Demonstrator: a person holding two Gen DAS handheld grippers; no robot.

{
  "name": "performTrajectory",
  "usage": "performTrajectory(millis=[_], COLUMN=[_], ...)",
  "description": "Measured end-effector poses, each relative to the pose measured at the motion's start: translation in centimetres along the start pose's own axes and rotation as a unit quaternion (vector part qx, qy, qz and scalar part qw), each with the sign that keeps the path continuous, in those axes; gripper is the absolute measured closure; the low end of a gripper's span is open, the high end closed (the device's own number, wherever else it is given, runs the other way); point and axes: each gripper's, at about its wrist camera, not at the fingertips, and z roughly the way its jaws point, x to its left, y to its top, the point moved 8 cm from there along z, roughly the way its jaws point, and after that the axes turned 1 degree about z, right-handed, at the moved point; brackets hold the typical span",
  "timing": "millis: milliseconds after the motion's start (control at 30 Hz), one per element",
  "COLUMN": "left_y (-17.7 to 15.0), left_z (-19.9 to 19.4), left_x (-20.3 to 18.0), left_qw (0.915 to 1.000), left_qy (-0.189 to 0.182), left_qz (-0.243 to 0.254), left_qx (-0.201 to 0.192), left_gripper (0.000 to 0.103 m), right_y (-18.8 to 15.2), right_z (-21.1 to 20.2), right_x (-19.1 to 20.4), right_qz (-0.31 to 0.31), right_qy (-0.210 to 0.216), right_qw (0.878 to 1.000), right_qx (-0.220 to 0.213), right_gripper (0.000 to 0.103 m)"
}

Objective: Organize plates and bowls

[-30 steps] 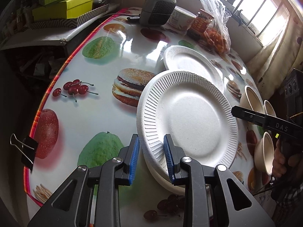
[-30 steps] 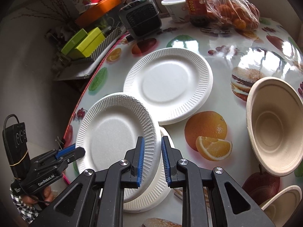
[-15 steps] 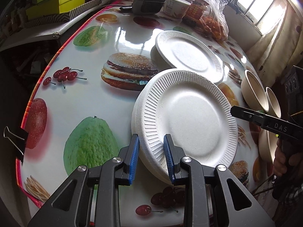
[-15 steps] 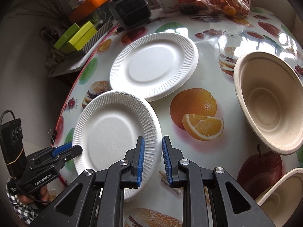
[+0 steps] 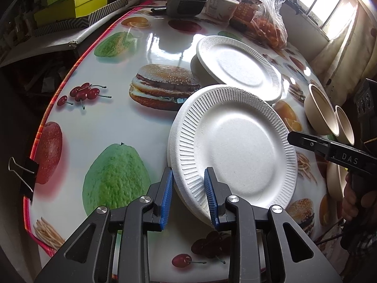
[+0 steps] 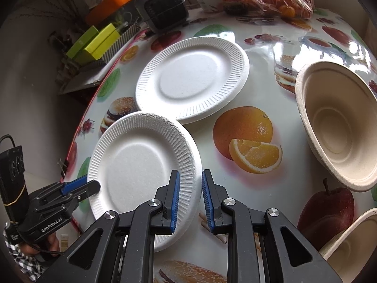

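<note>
**A:** Left wrist view: why do two tools hold one near plate [image 5: 235,146]?

**B:** It is thin and light, so a pinch on each side probably keeps it level. The left gripper [image 5: 188,176] has its jaws across the plate's near rim, one pad under the edge and one on the ribbed top. The right gripper [image 6: 190,179] has its jaws clenched almost fully, with the opposite rim between them.

**A:** Is the left one gripping firmly?

**B:** Its jaws have just been opening a little with the rim between them. The pads look to be touching, so I read it as a grip being eased, not a release.

**A:** Where is the plate sitting?

**B:** Low over the near part of the bench [image 5: 94,108], with its far rim close against the far plate [image 5: 238,68]. I cannot tell whether the two touch. A thick white band under its left edge suggests another plate beneath, so this looks like stacking.

**A:** And the bowls?

**B:** A tan bowl [image 6: 337,122] and a second bowl [image 6: 353,243] stand well off to the right, untouched. My guess is the plates are being sorted first.
</note>
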Motion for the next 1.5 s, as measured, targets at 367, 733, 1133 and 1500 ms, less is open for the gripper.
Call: performTrajectory(millis=[367,733,1133,1500], left_y=[-0.1,1.2,6.6,12.8], left_z=[0.2,-0.9,-3.9,-4.7], left_x=[-0.1,0.4,0.5,-0.4], left_qw=[1.0000,0.9999,0.9983,0.9961], left_qy=[0.000,-0.005,-0.011,-0.037], left_qz=[0.001,-0.004,0.009,0.020], left_qx=[0.000,-0.014,-0.057,-0.077], left_gripper=[0.065,0.058,0.058,0.058], right_y=[0.2,1.2,5.2,11.2], right_z=[0.0,-1.5,-6.1,-7.2], right_x=[0.0,-0.1,0.5,-0.3], right_qz=[-0.005,0.005,-0.001,0.007], right_qy=[-0.004,-0.005,-0.004,-0.032], right_qw=[1.000,1.000,0.998,0.996], right_qx=[-0.003,-0.019,-0.066,-0.086], right_gripper=[0.070,0.059,0.058,0.057])
